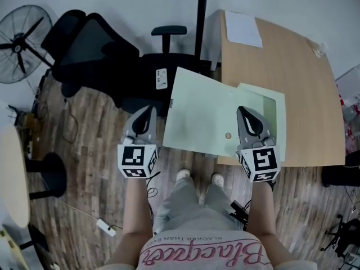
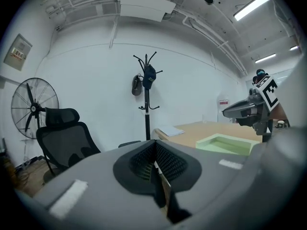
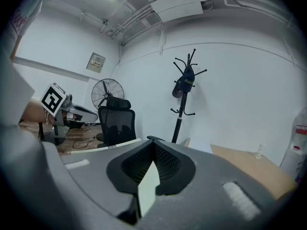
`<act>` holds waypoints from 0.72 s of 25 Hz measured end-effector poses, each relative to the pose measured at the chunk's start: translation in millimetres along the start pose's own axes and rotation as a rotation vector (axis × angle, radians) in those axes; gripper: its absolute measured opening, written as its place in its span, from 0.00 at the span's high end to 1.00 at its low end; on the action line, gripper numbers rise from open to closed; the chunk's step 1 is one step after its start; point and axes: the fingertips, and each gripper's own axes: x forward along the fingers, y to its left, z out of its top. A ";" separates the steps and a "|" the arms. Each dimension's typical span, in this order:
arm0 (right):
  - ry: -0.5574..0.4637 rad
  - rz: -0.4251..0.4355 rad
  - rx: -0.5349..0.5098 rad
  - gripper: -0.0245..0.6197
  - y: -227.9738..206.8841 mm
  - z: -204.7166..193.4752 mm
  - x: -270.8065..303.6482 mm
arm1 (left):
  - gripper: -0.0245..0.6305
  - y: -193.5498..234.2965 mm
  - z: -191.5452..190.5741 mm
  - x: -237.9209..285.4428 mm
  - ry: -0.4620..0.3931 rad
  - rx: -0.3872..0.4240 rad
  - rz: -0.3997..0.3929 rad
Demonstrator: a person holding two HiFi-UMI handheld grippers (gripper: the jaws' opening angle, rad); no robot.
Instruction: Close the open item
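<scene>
A pale green box (image 1: 270,101) lies on the wooden table (image 1: 281,55) with its wide flat lid (image 1: 202,117) swung open to the left, past the table's edge. My right gripper (image 1: 248,116) hangs over the lid's near right part, shut on a pale green sheet edge (image 3: 148,188) that stands upright between its jaws. My left gripper (image 1: 147,112) hovers over the floor just left of the lid, apart from it, jaws together with nothing held. In the left gripper view the box's tray (image 2: 225,143) lies below the right gripper (image 2: 230,111).
A black office chair (image 1: 95,55) stands left of the table, a coat stand (image 1: 199,16) behind it and a floor fan (image 1: 22,41) at the far left. A sheet of paper (image 1: 243,30) lies on the table's far corner. Cables and a power strip (image 1: 106,226) lie on the floor.
</scene>
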 end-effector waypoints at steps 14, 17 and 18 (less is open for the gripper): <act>0.091 -0.079 0.023 0.96 19.7 -35.4 -1.0 | 0.94 7.1 -85.8 25.3 0.163 -0.062 -0.149; 0.106 -0.090 0.019 0.96 19.7 -40.1 -4.1 | 0.94 2.1 -102.3 30.2 0.194 -0.071 -0.176; 0.110 -0.093 0.018 0.96 19.8 -41.3 -4.8 | 0.94 0.1 -107.8 31.8 0.206 -0.071 -0.187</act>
